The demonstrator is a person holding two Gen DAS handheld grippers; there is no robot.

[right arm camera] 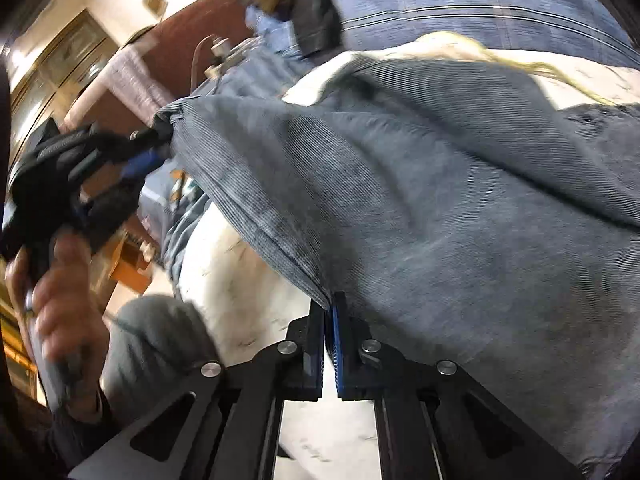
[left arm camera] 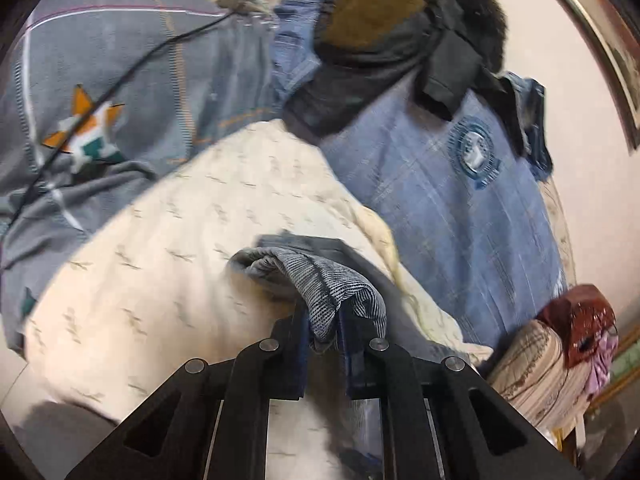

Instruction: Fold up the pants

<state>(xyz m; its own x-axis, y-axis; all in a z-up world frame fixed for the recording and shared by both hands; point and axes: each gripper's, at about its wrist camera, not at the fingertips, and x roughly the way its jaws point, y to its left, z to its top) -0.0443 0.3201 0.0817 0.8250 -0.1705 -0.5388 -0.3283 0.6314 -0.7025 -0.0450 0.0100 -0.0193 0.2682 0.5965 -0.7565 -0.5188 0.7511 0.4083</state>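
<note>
The left tool is clenched on a bunched corner of the pants, and the cloth folds over its blue pads. The right tool is clenched on another edge of the pants, with the seam running straight into its narrow gap. In the right wrist view the left tool is seen far to the left, held by a hand, and the hem is stretched between the two tools. The pants are grey-blue with fine ribbed lines, a little creased. They hang partly lifted over a cream bed sheet with small marks. Beyond the sheet lie a grey blanket with a star, a blue checked cloth and a dark pile of clothes. These crowd the far edge; the sheet near the tools stays free.
</note>
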